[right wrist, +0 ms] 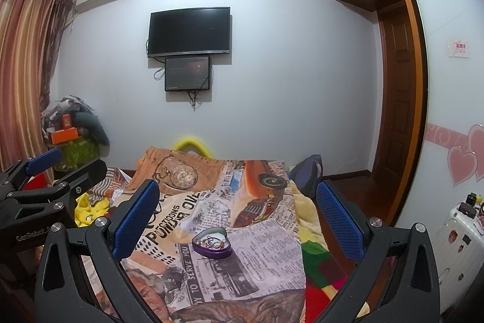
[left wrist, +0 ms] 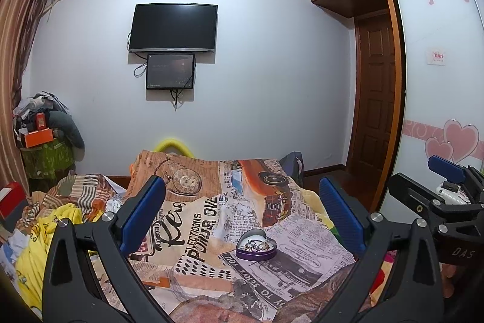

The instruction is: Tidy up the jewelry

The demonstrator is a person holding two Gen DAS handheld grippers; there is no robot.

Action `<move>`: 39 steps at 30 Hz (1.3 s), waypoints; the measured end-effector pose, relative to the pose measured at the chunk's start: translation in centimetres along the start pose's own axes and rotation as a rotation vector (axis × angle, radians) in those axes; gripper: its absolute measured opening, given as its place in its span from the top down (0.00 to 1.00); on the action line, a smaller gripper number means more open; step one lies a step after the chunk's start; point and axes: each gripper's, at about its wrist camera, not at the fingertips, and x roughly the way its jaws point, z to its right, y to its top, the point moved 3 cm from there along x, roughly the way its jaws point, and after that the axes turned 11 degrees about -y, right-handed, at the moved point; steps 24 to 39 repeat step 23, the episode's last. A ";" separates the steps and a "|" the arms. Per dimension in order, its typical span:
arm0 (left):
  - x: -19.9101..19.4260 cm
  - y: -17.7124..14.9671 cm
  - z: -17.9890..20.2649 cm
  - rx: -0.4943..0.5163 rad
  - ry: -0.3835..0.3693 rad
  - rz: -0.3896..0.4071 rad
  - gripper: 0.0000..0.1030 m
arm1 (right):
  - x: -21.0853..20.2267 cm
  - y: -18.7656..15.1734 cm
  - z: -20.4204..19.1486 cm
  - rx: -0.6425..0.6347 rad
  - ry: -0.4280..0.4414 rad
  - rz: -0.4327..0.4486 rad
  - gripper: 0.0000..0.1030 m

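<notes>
A purple heart-shaped tin [left wrist: 256, 245] [right wrist: 212, 242] lies open on the newspaper-print blanket [left wrist: 193, 220] [right wrist: 266, 250], holding a tangle of rings and chains. My left gripper [left wrist: 242, 202] hovers above and short of it, open, blue pads wide apart with nothing between them. My right gripper [right wrist: 237, 206] is likewise open and empty, with the tin lying ahead between its fingers. In the left wrist view the right gripper [left wrist: 423, 186] shows at the right edge. The left gripper [right wrist: 66, 165] shows at the left edge of the right wrist view.
The bed carries rumpled yellow clothes [left wrist: 39, 238] and striped bedding on its left. A white suitcase [right wrist: 456, 235] stands at the right by the sliding wardrobe door [left wrist: 438, 74]. A TV [left wrist: 174, 28] hangs on the far wall; a cluttered pile [left wrist: 42, 126] sits in the left corner.
</notes>
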 end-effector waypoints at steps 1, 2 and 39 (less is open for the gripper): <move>0.0 0.0 0.0 -0.001 -0.002 0.000 0.01 | -0.1 0.1 0.0 -0.001 0.000 0.001 0.00; 0.0 0.0 0.0 -0.001 -0.003 -0.001 0.01 | -0.1 0.1 0.0 -0.001 0.001 0.002 0.00; -0.2 -0.2 -0.1 -0.011 -0.016 -0.006 0.01 | 0.1 -0.1 0.0 0.010 0.000 -0.003 0.00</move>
